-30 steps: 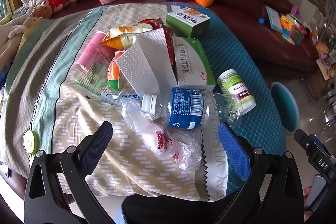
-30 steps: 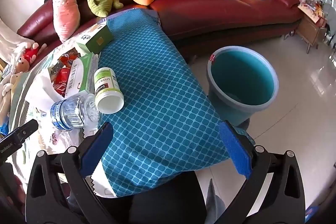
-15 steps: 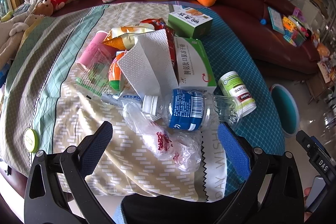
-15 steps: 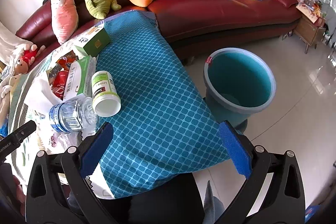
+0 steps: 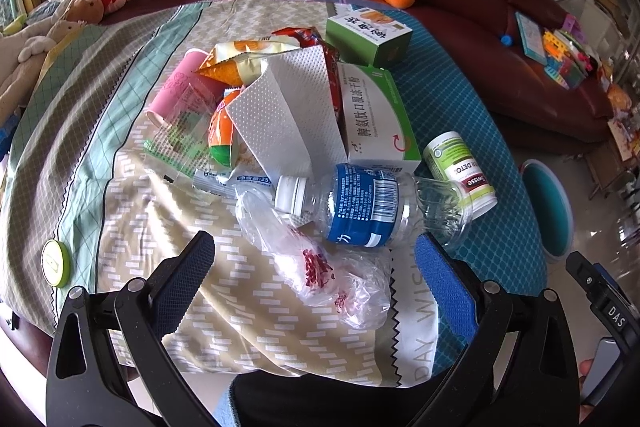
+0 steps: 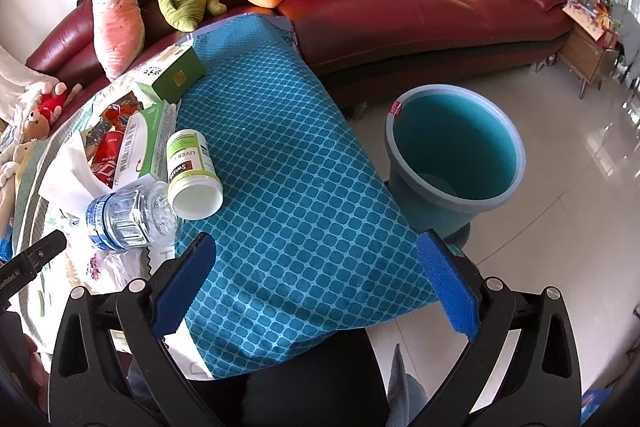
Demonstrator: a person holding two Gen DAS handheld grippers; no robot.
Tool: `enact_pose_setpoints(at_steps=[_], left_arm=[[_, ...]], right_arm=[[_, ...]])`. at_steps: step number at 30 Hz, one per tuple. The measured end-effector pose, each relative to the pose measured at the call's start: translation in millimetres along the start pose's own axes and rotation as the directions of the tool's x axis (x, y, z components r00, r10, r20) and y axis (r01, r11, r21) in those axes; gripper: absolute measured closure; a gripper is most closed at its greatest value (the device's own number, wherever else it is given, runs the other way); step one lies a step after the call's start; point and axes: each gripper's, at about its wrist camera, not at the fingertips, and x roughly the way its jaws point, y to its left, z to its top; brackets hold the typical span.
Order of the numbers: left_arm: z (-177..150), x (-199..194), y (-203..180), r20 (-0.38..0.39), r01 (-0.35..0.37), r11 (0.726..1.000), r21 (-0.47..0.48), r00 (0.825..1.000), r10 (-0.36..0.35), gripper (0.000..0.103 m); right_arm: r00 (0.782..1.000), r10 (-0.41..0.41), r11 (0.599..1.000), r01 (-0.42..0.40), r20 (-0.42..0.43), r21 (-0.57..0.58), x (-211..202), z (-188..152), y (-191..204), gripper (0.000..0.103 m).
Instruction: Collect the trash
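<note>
Left gripper (image 5: 314,269) nudged nearer bottle (image 5: 370,205), both jaws spread empty, bin (image 5: 546,205) half cut off

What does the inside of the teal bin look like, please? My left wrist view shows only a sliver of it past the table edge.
Observer: The teal bin stands upright on the floor beside the table, and I see no trash inside it.
Operator: Thank you. Is the right gripper holding anything?
Observer: No. The right gripper is open with nothing between its jaws, and it hovers over the blue cloth near the table's edge.
</note>
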Motion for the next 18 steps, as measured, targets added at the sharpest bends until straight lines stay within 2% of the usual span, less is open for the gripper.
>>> enact_pose_setpoints(at_steps=[18], left_arm=[[-0.1,7.1,3.4,-0.012,-0.008,1.000,-0.003,1.000,0.008,0.003]], right_arm=[[1.000,-0.004,1.000,0.004,-0.022,-0.001,11.5,-4.5,-0.9,0.006]])
